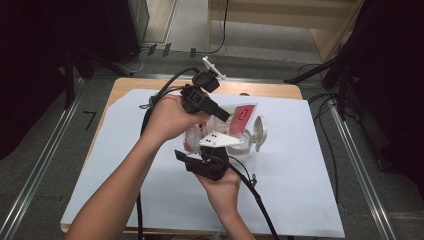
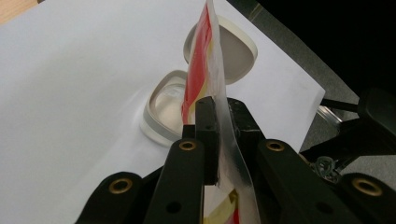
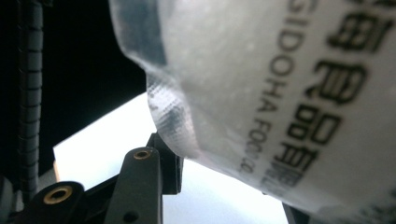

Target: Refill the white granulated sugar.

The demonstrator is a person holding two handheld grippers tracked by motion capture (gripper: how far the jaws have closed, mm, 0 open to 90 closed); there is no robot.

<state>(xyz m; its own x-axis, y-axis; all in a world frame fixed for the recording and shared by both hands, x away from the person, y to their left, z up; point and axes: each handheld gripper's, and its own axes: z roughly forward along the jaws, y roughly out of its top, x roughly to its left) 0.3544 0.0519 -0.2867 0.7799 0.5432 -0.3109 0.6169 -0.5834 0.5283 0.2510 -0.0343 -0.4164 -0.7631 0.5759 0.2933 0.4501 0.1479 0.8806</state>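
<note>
Item 1: worktop (image 1: 300, 200). Wooden top w/ white sheet over most of it; bare wood strip along far edge.

Item 2: left hand-held gripper (image 1: 227, 116). Held in left hand (image 1: 170, 117) above centre of worktop, jaws pointing right and slightly down. In left gripper view (image 2: 223, 135) the jaws are closed onto the edge of a thin pouch; film pinched flat betw. the two pads.

Item 3: pouch (image 1: 241, 117). Clear plastic film w/ red and yellow print. Stands on edge in left gripper view (image 2: 205, 70), rising from the jaws over the tub. In right gripper view (image 3: 280, 93) it hangs close to the lens, translucent, w/ dark printed lettering; corner seam ridged.

Item 4: right hand-held gripper (image 1: 207, 150). Held in right hand (image 1: 220, 182) at near-centre, grey three-cornered plate on top, jaws pointing away toward the tub. In right gripper view one black jaw shows at lower left, pouch corner just above it; other jaw mostly hidden behind film. Cannot tell how far open, or whether it grips anything.

Item 5: tub (image 2: 163, 109). Small white rounded container on the sheet, open; clear interior. Sits directly beneath pouch.

Item 6: lid (image 2: 238, 51). White, hinged open, tilted up on tub's far side.

Item 7: cables (image 1: 260, 205). Black, trailing from each gripper toward near edge.
</note>
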